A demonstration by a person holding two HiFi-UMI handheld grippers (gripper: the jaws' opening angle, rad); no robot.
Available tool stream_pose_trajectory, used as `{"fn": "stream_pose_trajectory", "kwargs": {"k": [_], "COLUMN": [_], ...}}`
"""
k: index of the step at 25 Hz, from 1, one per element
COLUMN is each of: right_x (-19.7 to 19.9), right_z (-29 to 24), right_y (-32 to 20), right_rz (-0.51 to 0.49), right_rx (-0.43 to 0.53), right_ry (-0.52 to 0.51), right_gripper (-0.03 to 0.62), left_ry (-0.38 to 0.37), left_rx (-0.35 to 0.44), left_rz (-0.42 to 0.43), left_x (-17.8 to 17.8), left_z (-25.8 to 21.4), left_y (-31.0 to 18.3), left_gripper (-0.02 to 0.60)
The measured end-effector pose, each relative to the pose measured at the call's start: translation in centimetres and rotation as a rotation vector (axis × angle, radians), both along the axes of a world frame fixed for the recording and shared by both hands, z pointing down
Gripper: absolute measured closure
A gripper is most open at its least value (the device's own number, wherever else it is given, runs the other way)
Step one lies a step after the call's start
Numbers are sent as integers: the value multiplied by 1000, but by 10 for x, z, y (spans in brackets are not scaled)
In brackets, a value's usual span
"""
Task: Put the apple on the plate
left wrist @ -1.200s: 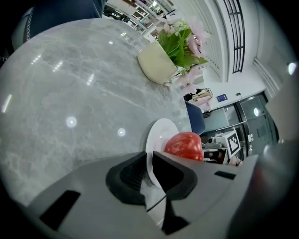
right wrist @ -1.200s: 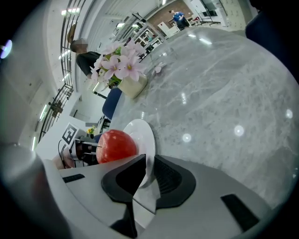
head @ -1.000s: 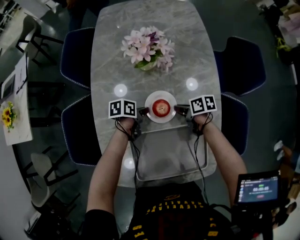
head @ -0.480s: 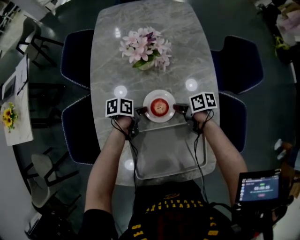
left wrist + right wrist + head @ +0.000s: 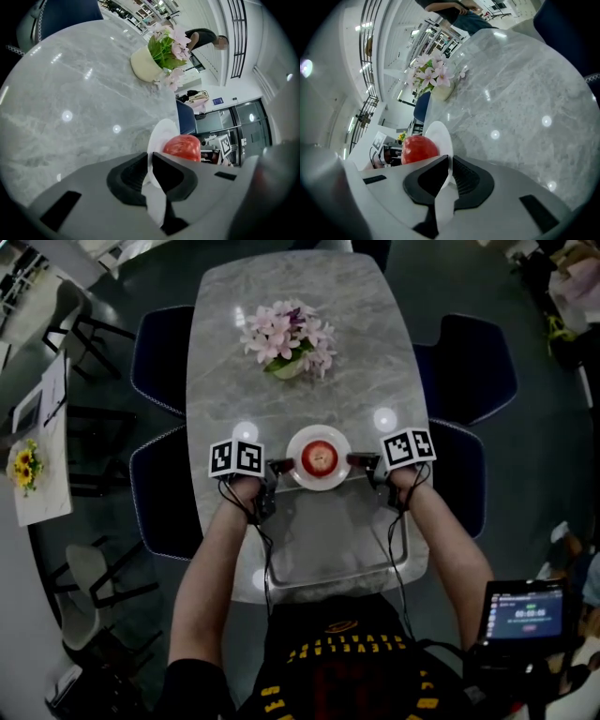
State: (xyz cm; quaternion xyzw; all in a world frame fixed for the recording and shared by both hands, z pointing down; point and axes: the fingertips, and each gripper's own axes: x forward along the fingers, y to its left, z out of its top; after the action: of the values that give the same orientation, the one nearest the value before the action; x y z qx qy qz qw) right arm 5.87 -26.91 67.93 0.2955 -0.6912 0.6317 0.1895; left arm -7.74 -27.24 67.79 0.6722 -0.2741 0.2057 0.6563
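White plate [image 5: 319, 481] with the red apple [image 5: 320, 458] on it, raised slightly since a second ago, grips as before. Under the plate, grey marble table [image 5: 375, 343]; nearer than the plate, metal tray [image 5: 337, 540]; beyond the plate, pink flowers [image 5: 286, 334]; dark chairs [image 5: 478, 362] around. Left gripper [image 5: 277, 467] clamped on the plate's left rim, right gripper [image 5: 357, 460] on its right rim.

- A long grey marble-look table [image 5: 300, 390] with rounded corners; ceiling lights are mirrored on its top as bright spots [image 5: 385, 419].
- Dark blue chairs [image 5: 473, 367] are pushed in along both long sides.
- The floor [image 5: 431, 287] is dark.
- A white side table [image 5: 37, 498] at the left edge bears yellow flowers [image 5: 21, 468].
- Glass doors [image 5: 248, 124] stand in a white wall [image 5: 276, 61].
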Motion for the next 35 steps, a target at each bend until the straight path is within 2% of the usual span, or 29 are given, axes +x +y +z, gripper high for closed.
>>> {"fn": "stream_pose_trajectory", "kwargs": {"k": [11,21,35], "right_x": [13,21,5], "right_z": [-25,5,34], "right_y": [76,159,187], "right_rz": [-34,-53,-63], "right_rx": [1,-43,-75], "right_ry": [-19,-5,28], "right_gripper": [556,556,556], "left_ry": [17,9,-24], "left_rx": [8,-42,-86], "left_rz": [-5,-10,-34], "left_x": [14,22,5], "left_z": [-30,-1,30], "left_y": [81,166,192], "left_gripper": [549,549,548]}}
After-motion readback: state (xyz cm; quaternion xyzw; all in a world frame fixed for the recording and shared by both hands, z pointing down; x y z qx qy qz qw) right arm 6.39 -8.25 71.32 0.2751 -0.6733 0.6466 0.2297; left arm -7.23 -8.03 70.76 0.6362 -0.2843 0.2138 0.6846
